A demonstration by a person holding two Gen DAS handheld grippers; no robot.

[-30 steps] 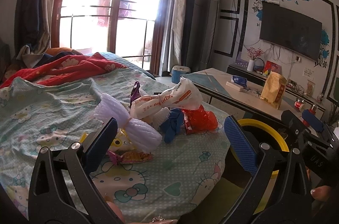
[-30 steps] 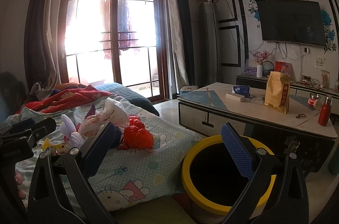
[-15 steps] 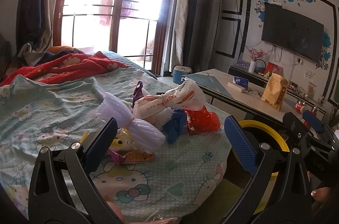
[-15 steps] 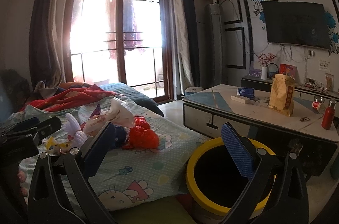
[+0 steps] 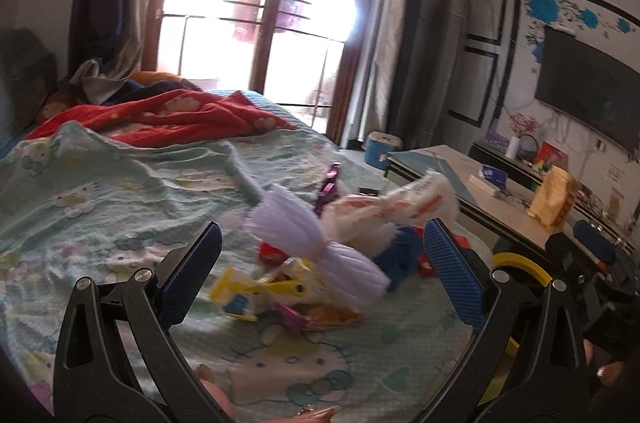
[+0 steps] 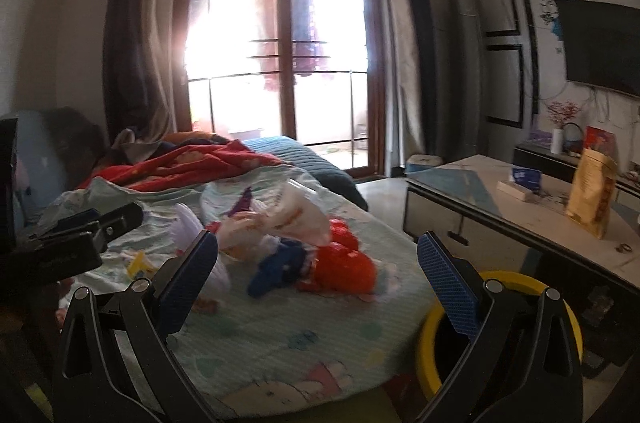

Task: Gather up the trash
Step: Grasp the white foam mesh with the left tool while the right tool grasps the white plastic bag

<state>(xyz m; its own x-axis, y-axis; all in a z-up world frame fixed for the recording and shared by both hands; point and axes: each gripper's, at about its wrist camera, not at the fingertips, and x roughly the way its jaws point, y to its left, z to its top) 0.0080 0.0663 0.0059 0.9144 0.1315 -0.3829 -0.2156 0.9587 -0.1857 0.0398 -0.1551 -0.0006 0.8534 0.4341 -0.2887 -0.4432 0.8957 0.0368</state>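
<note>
Both hand-held grippers (image 5: 320, 263) (image 6: 316, 263) gape empty above bedspread (image 5: 120, 207) trash (image 5: 320, 243), yellow-rimmed bin (image 6: 520, 279) alongside.

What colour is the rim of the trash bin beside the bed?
Yellow, around a dark inside. The bin shows best in the right wrist view, behind the open right gripper.

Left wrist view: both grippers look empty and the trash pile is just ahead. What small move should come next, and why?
Probably ease the left hand-held gripper forward and down onto the pale lilac wrapper, the nearest piece of the pile on the bedspread. Its jaws stand wide open with nothing between them. The yellow-rimmed bin waits beside the bed, near the open right hand-held gripper.
</note>
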